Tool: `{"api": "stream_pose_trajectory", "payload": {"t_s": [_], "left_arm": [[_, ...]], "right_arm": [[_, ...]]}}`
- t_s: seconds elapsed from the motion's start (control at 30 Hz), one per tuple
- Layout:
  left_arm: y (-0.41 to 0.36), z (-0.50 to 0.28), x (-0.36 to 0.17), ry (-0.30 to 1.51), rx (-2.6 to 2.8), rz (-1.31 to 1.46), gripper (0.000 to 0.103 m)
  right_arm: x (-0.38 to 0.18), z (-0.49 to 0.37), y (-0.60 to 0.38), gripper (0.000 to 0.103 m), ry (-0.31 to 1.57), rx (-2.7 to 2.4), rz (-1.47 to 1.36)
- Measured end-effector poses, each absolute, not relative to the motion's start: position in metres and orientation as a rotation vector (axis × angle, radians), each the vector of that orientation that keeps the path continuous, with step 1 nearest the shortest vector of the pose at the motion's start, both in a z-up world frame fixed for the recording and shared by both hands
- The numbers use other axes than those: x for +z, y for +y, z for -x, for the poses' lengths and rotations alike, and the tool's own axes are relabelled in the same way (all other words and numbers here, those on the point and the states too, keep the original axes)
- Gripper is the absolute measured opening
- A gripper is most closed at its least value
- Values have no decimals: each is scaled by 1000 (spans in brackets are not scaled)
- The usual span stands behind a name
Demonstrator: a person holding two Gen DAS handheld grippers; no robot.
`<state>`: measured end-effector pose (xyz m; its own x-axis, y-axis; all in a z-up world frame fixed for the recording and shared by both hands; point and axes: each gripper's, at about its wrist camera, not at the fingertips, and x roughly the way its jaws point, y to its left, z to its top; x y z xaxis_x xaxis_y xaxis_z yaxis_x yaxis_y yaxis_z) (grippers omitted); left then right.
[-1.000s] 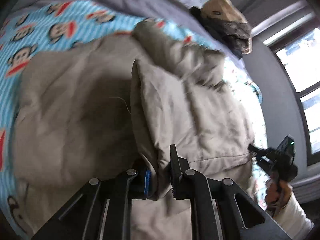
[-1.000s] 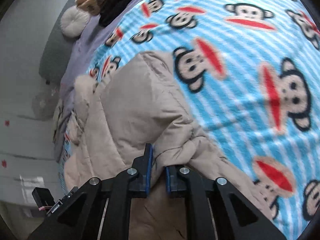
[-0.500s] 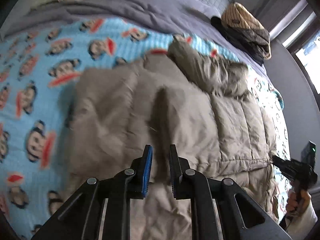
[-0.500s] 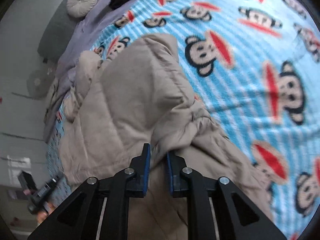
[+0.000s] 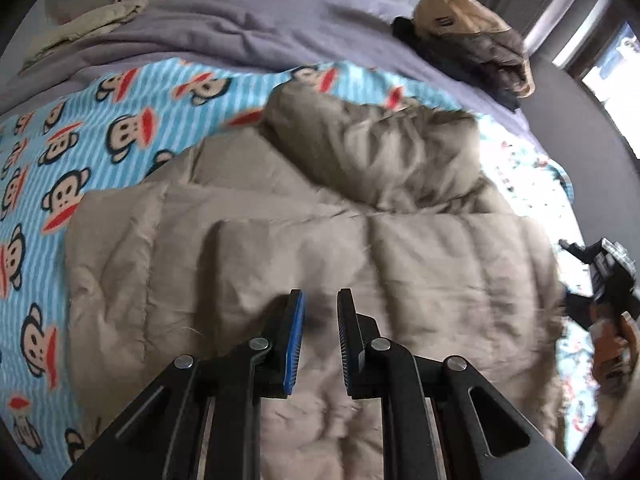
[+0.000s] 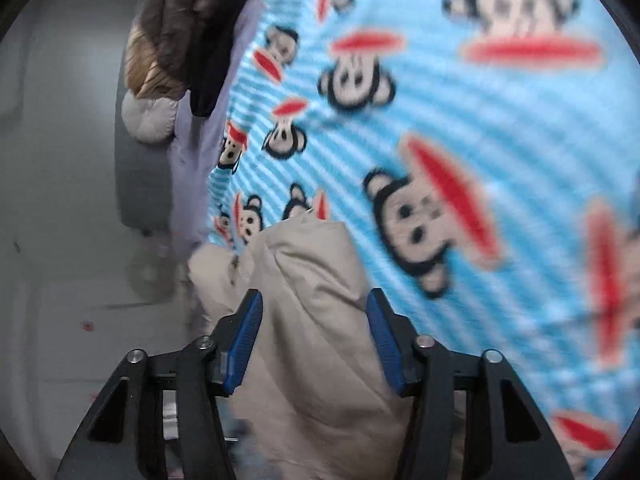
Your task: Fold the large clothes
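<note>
Jacket (image 5: 320, 248) — beige and puffy — lay spread across the monkey blanket (image 5: 100, 152), its hood bunched toward one o'clock. The left gripper (image 5: 319, 312) hovered over its middle with a narrow gap between its fingers, nothing caught there. The right gripper (image 6: 314, 320) stood wide open, a jacket fold (image 6: 316, 280) between its fingers, seemingly loose — blur hid any contact. A clothes pile (image 5: 472, 40) sat at one o'clock on the purple quilt (image 5: 240, 36).

Beige puffer coat (image 5: 360, 248) spread flat
</note>
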<state>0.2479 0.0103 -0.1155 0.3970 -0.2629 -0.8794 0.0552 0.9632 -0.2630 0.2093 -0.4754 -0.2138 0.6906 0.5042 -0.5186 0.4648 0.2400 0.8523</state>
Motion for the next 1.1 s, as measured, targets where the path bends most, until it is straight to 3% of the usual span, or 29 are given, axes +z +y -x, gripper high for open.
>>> {"api": "stream_pose_trajectory", "payload": {"t_s": [0.03,0.13,0.23,0.33,0.63,0.83,1.1], "left_arm": [[15,-248,-120,1145,-192,202,17],[26,-249,-140,1166,-192,215,17],[31,-252,-155,1177,-223,261,17],[25,-252,-158,1176,-214,249,17],[25,-252,-157,1176,-219,238,17],[23,-256,-156,1173,-230,217,17],[21,-258,-155,1160,-223,191,17]], "right_arm": [[-213,-220,-468,26,889,79,-1361],[-198,-242,-449,22,955,78,-1109],[-207,-261,-439,21,1050,-20,-851],[-212,-261,-443,23,1045,-85,-838],[-129,-197,-394,25,941,-120,-466],[-172,-184,-377,23,1087,-84,-436],[-186,-190,-376,23,1092,-104,-439]]}}
